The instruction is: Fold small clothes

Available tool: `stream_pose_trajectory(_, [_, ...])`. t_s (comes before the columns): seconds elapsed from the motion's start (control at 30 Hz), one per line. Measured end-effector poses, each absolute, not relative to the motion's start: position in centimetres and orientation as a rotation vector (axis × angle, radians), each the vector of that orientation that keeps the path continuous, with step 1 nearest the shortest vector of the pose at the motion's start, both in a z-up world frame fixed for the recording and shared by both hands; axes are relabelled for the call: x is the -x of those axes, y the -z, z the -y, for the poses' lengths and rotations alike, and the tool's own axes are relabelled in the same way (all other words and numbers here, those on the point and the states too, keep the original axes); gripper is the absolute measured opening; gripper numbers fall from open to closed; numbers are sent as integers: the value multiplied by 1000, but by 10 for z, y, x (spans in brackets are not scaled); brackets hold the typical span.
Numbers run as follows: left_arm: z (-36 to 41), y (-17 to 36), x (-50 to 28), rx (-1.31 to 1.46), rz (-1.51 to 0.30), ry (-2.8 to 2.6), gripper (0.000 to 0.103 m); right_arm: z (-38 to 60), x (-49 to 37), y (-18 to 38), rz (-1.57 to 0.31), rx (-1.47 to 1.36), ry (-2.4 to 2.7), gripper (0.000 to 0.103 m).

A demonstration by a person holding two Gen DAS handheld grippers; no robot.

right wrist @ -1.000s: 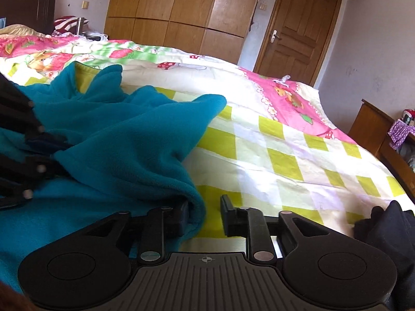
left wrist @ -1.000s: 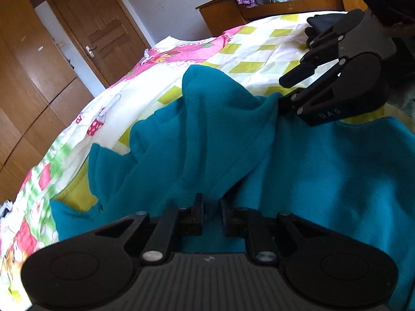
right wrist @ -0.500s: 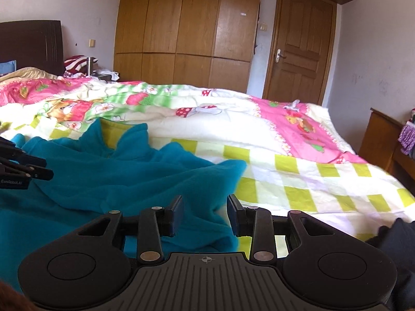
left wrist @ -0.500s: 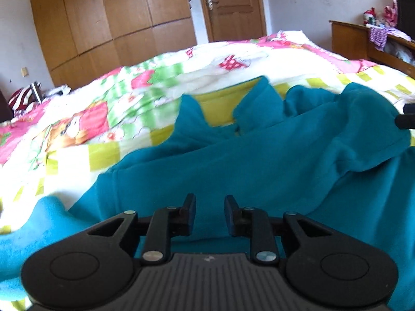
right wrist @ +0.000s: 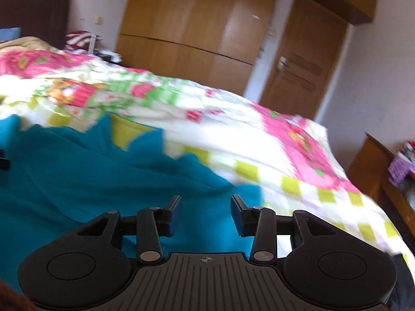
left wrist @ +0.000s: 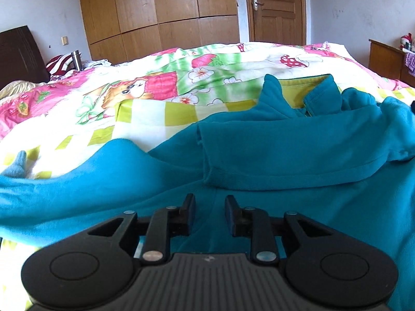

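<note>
A small teal fleece top (left wrist: 285,150) lies on the patterned bedspread (left wrist: 145,114), with one sleeve (left wrist: 272,163) folded across its body and a yellow-green collar lining (left wrist: 298,90) at the far end. My left gripper (left wrist: 209,213) hovers open and empty just above the near part of the top. In the right wrist view, which is motion-blurred, the top (right wrist: 90,171) fills the lower left. My right gripper (right wrist: 206,213) is open and empty above the top's right edge.
Wooden wardrobes (left wrist: 160,15) and a door (left wrist: 278,7) stand beyond the bed. A dark headboard (left wrist: 18,51) and a striped item (left wrist: 61,63) are at far left. A wooden cabinet (right wrist: 381,171) stands to the right of the bed.
Both grippers let go of the teal fabric and opened wider. The sleeve now lies folded across the top. Both cameras swung to face the wardrobes, and the right one is still moving.
</note>
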State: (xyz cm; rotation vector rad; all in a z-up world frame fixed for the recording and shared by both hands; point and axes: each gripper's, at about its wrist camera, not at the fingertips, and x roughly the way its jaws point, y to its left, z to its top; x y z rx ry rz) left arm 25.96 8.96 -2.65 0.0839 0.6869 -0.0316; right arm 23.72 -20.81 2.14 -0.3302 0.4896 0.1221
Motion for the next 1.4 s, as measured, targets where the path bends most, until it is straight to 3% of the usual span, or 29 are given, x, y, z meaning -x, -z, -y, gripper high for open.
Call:
stream_pose_trajectory(0.23, [-118, 36, -224, -34, -677, 12, 50, 46, -271, -2, -526, 381, -541, 43])
stream_pose_trajectory(0.33, [-130, 38, -215, 11, -661, 27, 54, 5, -280, 14, -553, 424, -595, 57])
stream_pose_trajectory(0.5, [-139, 48, -211, 103, -648, 47, 54, -26, -287, 41, -546, 507, -527, 55])
stream_pose_trajectory(0.53, [-140, 48, -210, 105, -644, 52, 54, -28, -288, 43, -549, 505, -519, 53])
stream_pose_trajectory(0.63, [-144, 50, -208, 141, -643, 66, 54, -33, -293, 47, -599, 480, -523, 14])
stream_pose_trajectory(0.77, [-148, 50, -205, 165, -639, 72, 54, -36, -286, 40, -595, 457, -500, 11])
stream_pose_trajectory(0.93, [-148, 51, -204, 172, -633, 70, 54, -31, -275, 26, -552, 430, -508, 11])
stream_pose_trajectory(1.1, [-149, 50, -204, 187, -632, 66, 54, -34, -281, 42, -627, 449, -525, 11])
stream_pose_trajectory(1.3, [-173, 35, -190, 218, -591, -17, 54, -40, -269, 26, -599, 488, -517, 18])
stream_pose_trajectory(1.4, [-200, 28, -177, 253, -562, -88, 54, -52, -252, 2, -505, 514, -545, 31])
